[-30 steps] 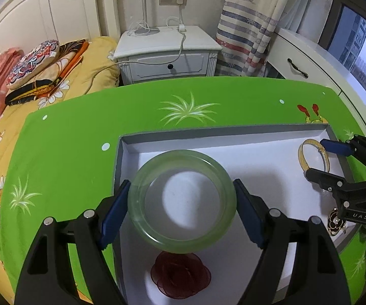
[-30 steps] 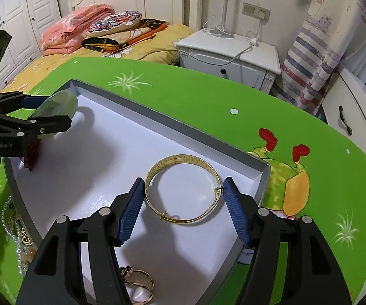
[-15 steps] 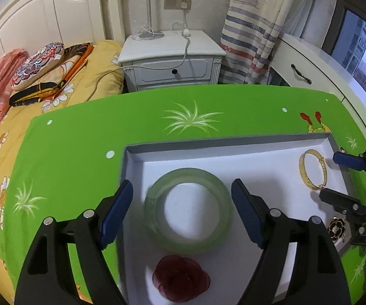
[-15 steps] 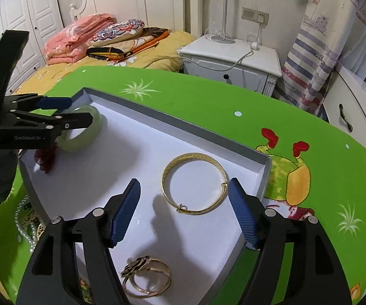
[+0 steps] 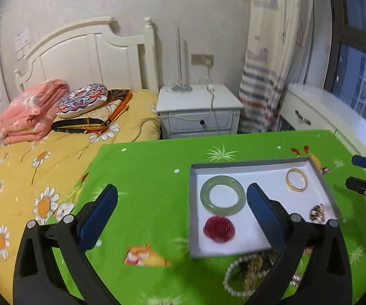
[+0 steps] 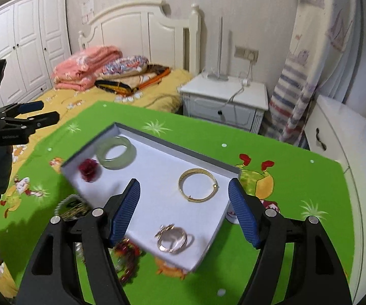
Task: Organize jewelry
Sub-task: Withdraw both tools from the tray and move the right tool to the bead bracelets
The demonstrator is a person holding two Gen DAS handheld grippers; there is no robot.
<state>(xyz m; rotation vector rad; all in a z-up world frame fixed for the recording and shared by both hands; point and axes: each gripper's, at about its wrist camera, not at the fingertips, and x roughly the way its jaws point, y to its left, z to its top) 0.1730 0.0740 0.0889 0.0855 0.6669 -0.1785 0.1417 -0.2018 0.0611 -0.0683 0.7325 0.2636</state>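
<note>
A grey-rimmed white tray (image 5: 249,162) (image 6: 177,147) lies on the green table. In it lie a green jade bangle (image 5: 222,195) (image 6: 115,155), a red flower brooch (image 5: 218,229) (image 6: 89,169), a gold bangle (image 5: 296,179) (image 6: 198,184) and gold rings (image 5: 317,212) (image 6: 171,238). My left gripper (image 5: 183,214) is open and empty, raised above the table left of the tray. My right gripper (image 6: 184,211) is open and empty, raised over the tray's near part. Each gripper shows at the edge of the other's view (image 5: 363,175) (image 6: 28,117).
A heap of pearl strands and chains (image 5: 249,269) (image 6: 73,207) and red beads (image 6: 128,253) lie on the table by the tray's near edge. Beyond the table stand a bed (image 5: 43,147), a white nightstand (image 5: 198,111) and a white cabinet (image 6: 340,137).
My left gripper let go of the jade bangle, which now lies in the tray. Both grippers have pulled back and risen away from the tray, the left one also moving left.
</note>
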